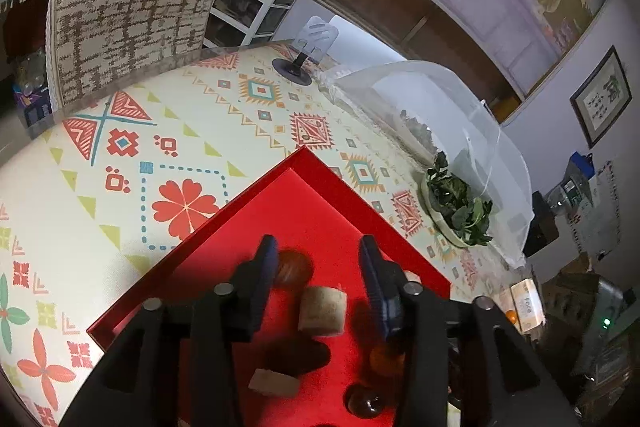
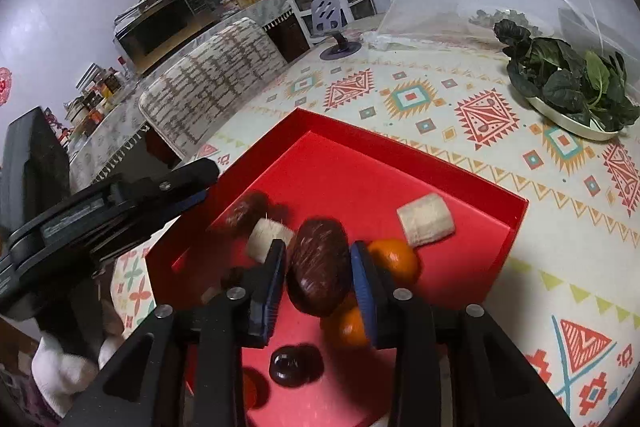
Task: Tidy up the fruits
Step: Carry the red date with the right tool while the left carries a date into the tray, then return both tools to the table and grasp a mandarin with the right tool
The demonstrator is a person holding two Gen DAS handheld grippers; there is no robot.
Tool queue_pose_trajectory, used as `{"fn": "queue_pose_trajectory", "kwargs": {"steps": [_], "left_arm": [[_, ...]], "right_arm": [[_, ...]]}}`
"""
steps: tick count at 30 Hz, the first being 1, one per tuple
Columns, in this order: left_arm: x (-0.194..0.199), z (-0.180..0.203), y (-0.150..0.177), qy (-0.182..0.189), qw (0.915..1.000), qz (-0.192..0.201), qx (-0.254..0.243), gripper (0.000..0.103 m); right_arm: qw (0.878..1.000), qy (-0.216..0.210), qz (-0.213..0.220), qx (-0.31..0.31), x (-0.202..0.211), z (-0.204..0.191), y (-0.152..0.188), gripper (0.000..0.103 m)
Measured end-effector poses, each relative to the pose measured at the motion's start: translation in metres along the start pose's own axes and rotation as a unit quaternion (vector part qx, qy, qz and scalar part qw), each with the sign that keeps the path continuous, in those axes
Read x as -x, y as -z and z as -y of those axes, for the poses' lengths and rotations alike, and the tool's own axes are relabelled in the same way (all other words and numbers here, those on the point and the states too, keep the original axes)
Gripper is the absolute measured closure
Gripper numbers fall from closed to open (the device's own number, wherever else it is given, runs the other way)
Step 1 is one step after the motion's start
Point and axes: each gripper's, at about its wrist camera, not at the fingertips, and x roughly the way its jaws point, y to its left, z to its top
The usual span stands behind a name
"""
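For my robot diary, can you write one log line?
right tongs: holding brown fruit | left tongs: open, empty | place: above red tray

Dim indoor light is falling from above, giving soft shadows on the red tray [image 2: 400,183]. Fisheye bending is warping the edges, corners are darkening, and the fruit near the lens is blurring.

Each gripper is built of matte black plastic, with two angular arms cut through by triangular openings. Round silver screws [image 2: 402,293] are set at the joints. The fingers [image 2: 364,291] are faced with ribbed blue pads. A white glove [image 2: 60,367] is worn.
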Motion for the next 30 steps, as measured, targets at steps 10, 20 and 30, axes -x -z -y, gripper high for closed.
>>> {"fn": "queue_pose_trajectory", "kwargs": {"steps": [10, 20, 30], "left_arm": [[0.027, 0.025, 0.010, 0.022, 0.9996, 0.018, -0.008, 0.041], [0.026, 0.095, 0.051, 0.081, 0.9949, -0.020, -0.057, 0.031], [-0.020, 0.185, 0.124, 0.133, 0.9733, -0.121, -0.143, 0.030]], "right_arm": [[0.999, 0.002, 0.030, -0.018, 0.031, 0.011, -0.002, 0.050], [0.996, 0.037, 0.063, -0.058, 0.088, 0.060, 0.028, 0.048], [0.963, 0.182, 0.107, -0.167, 0.193, 0.225, 0.055, 0.048]]}}
